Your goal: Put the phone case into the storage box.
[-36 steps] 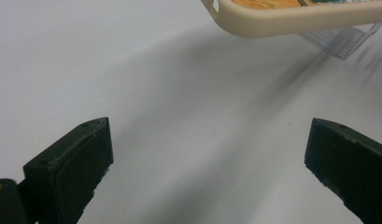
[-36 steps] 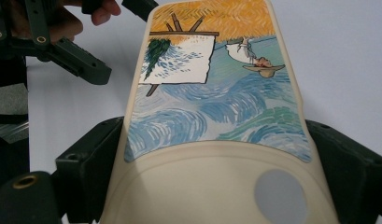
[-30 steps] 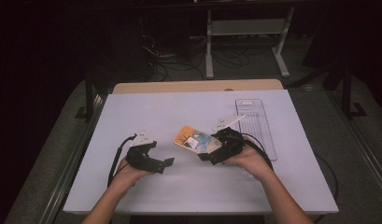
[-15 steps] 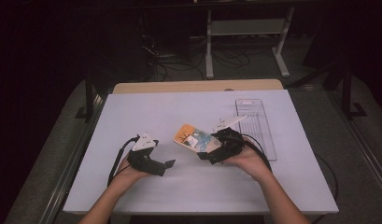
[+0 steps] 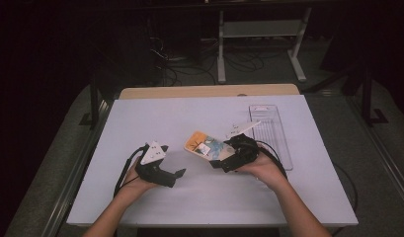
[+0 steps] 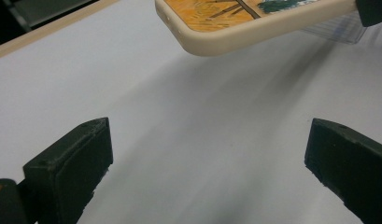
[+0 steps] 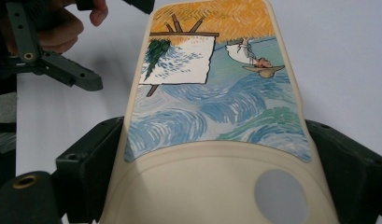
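Observation:
A cream phone case [image 5: 205,145] with a painted blue-and-orange picture [image 7: 212,93] is held a little above the white table [image 5: 189,118] by my right gripper [image 5: 229,159], whose jaws are shut on its two long edges. Its far end [image 6: 235,28] hangs over the table ahead of my left gripper [image 6: 207,158]. My left gripper [image 5: 175,175] rests at the table's front left, open, with nothing between its jaws, pointing toward the case.
A clear plastic tray [image 5: 271,131] lies at the right of the table, just behind my right hand. Cables trail from both grippers. A wooden strip [image 5: 209,91] runs along the table's far edge; dark floor, cables and a stand lie beyond.
My left gripper has shifted slightly forward and right toward the phone case. The right gripper and the case have hardly moved.

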### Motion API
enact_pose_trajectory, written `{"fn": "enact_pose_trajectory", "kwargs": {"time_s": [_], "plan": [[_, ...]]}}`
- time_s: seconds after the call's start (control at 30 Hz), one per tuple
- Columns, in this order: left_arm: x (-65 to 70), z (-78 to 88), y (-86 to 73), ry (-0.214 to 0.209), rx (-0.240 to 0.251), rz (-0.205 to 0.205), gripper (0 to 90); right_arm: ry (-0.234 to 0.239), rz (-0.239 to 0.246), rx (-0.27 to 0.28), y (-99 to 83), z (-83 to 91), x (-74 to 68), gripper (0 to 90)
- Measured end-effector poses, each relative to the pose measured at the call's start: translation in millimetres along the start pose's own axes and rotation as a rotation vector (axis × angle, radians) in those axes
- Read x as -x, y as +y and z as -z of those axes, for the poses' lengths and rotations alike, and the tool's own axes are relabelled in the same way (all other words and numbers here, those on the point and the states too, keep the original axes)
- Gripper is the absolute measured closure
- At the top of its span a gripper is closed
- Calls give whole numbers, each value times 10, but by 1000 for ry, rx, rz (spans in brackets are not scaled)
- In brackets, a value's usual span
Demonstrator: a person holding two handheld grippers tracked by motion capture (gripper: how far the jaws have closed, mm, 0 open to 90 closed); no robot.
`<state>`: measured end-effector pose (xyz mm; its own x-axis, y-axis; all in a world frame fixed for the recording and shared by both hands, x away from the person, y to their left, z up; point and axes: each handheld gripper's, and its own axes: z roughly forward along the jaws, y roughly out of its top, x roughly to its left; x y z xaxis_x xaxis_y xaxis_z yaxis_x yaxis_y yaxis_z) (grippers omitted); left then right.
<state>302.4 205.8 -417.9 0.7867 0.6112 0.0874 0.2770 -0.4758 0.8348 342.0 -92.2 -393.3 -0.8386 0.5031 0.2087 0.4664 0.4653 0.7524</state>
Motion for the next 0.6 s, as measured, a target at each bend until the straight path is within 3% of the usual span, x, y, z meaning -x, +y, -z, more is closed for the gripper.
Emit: {"fn": "enact_pose_trajectory", "kwargs": {"time_s": [0.2, 0.4, 0.43, 0.6], "plan": [[46, -17, -3, 15, 16, -32, 7, -5, -6, -13, -3, -16, -2, 104], [68, -28, 2, 45, 10, -113, 7, -14, -2, -27, -3, -29, -18, 104], [71, -34, 1, 47, 12, -124, 7, -18, 15, -28, -6, -36, -16, 104], [93, -30, 1, 67, 2, -165, 7, -19, 5, -35, -6, -35, -28, 104]]}}
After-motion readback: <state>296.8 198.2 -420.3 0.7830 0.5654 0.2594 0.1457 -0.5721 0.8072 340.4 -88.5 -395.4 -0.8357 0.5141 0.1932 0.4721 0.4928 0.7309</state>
